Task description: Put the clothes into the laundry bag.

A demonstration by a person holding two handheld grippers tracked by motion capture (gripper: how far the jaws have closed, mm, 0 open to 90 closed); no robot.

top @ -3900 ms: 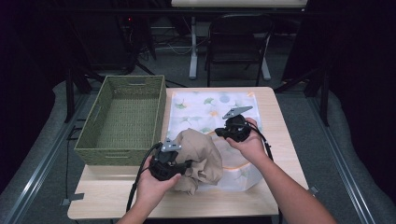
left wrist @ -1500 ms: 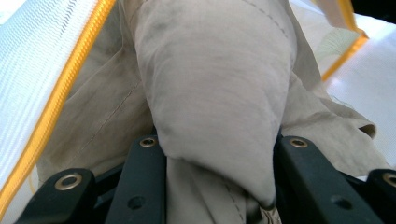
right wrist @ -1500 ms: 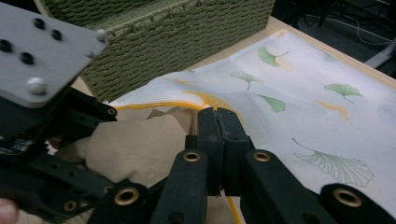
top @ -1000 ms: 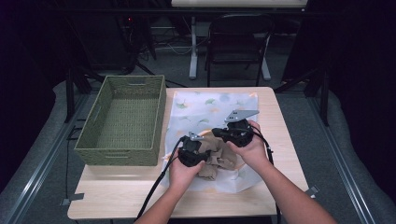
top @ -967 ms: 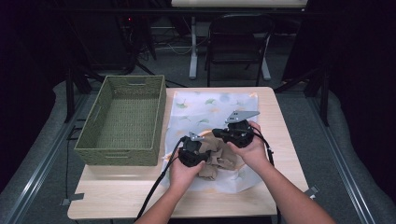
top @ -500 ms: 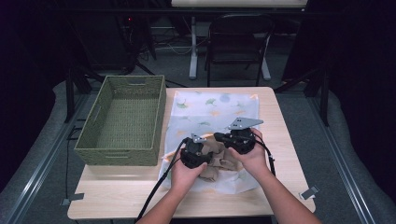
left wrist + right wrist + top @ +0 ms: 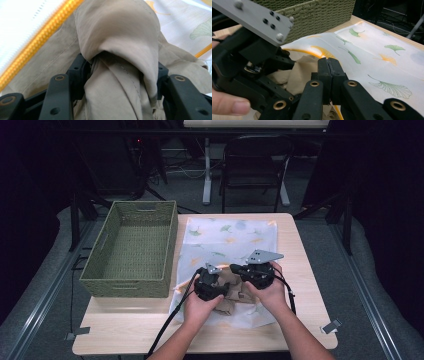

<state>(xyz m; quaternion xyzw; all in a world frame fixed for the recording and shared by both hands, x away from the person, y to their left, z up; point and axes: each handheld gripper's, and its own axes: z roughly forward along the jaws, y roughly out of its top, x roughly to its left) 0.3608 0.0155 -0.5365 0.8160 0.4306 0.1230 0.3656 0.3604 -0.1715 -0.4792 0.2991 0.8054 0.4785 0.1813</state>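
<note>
With the beige garment [image 7: 231, 296] bunched on the near cloth [image 7: 235, 237], the left claw [image 7: 117, 72], just opening, loosens around a fold, the right claw [image 7: 328, 65] pinched empty; regripping likely follows.

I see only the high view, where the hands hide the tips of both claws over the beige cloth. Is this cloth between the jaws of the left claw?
Observer: Yes. In the left gripper view the beige cloth bulges up between the jaws of the left claw, which have just been opening.
Operator: And the right claw, how are its jaws?
Observer: In the right gripper view the right claw has its jaws pressed flat together, in front of the leaf-printed cloth.
Operator: What is beside the beige cloth?
Observer: An orange hem of the printed cloth runs right along it.
</note>
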